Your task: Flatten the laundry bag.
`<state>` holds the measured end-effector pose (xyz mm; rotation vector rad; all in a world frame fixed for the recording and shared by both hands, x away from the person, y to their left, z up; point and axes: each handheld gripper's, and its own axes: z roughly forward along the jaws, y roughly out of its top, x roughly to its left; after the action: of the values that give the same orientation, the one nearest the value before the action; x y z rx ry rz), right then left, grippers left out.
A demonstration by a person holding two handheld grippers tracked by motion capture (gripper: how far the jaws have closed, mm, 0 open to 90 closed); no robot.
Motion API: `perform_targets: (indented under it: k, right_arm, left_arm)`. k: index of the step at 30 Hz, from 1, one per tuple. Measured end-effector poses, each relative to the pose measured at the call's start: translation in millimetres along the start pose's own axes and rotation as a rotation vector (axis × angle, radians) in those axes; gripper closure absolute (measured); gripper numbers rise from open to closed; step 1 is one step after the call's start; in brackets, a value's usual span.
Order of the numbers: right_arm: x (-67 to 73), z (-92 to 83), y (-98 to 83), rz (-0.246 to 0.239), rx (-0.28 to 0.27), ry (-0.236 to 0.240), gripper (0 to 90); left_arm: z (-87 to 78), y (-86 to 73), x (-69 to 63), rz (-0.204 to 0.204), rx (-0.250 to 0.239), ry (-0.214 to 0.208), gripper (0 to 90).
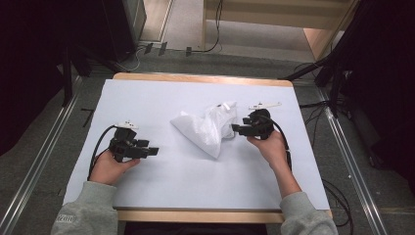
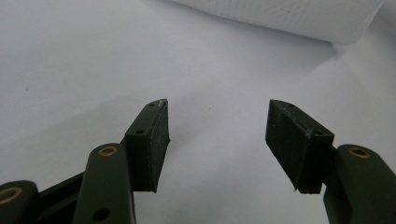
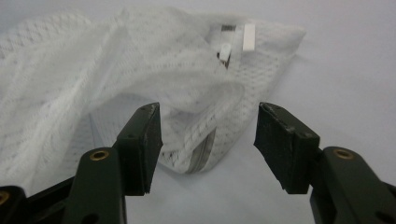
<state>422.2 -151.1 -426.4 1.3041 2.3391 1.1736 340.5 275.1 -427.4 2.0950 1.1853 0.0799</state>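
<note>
- Grey sleeves and two hands come in from the bottom of the high view. The left gripper point(image 1: 147, 152) rests at the lower left of the white table point(image 1: 195, 186), its jaws parted with nothing between them, pointing toward the middle.
- Near the middle of that view, slightly right, lies the mesh bag point(image 1: 205, 127), a crumpled white heap well apart from the left gripper. The right gripper point(image 1: 235, 129) sits just at the bag's right edge; from up here I cannot tell whether it touches the cloth.
- Black pads point(image 2: 159, 140) fill the bottom of the left gripper view, standing wide apart over bare table. A flat corner of the bag point(image 2: 299, 18) shows at the upper right of the frame, well ahead of the tips.
- In the right gripper view the jaws stand roughly half open, empty, and the folded edge of the bag point(image 3: 177, 93) with its zipper strip point(image 3: 203, 156) lies between and just beyond the pads point(image 3: 144, 140). A small zipper pull point(image 3: 225, 51) sits in the upper middle.
- Judging by the folds, the bag is very light, limp and thin; it will sag and slide rather than keep shape.
- The firmest hold is likely the stitched zipper hem, since loose mesh could slip or snag.
</note>
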Motion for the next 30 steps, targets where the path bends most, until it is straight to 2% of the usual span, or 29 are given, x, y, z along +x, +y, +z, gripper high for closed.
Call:
perform_targets:
  k: [6,10,11,13,16,20,23,27,28,30]
  right_arm:
    - [-0.2,-1.9,16.2,-0.005,-0.036,-0.007,42.5]
    - [-5.1,6.7,24.6,0.004,-0.033,-0.012,40.9]
    - [-8.4,13.7,25.2,0.008,-0.021,-0.013,39.7]
    - [-10.8,19.4,24.7,0.012,-0.010,-0.016,38.6]
    - [-14.6,37.8,19.5,0.014,0.039,-0.017,33.5]
    - [-16.0,51.5,14.0,0.022,0.095,-0.017,30.5]
    - [-17.4,55.1,11.2,0.034,0.101,-0.011,30.5]
    - [-18.6,59.9,6.1,0.051,0.105,0.008,34.4]
    - [-17.4,62.6,3.4,0.053,0.107,0.030,38.5]
    - [-15.3,62.8,2.4,0.040,0.101,0.018,40.8]
  left_arm:
    - [-3.6,-3.9,1.0,-0.010,-0.003,0.009,40.5]
    - [-5.9,-6.7,1.5,-0.014,0.000,0.016,40.5]
    - [-6.9,-8.1,1.8,-0.017,-0.004,0.017,40.5]
    - [-7.5,-8.4,1.9,-0.017,-0.003,0.019,40.5]
    - [-8.7,-10.5,2.7,-0.022,-0.002,0.023,40.4]
    - [-8.9,-11.4,2.6,-0.023,-0.004,0.026,40.4]
    - [-8.9,-11.5,2.5,-0.024,-0.003,0.025,40.4]
    - [-8.6,-11.2,2.5,-0.023,-0.002,0.026,40.3]
    - [-8.7,-10.9,2.6,-0.023,-0.001,0.026,40.3]
    - [-8.8,-10.8,2.6,-0.023,-0.002,0.027,40.3]
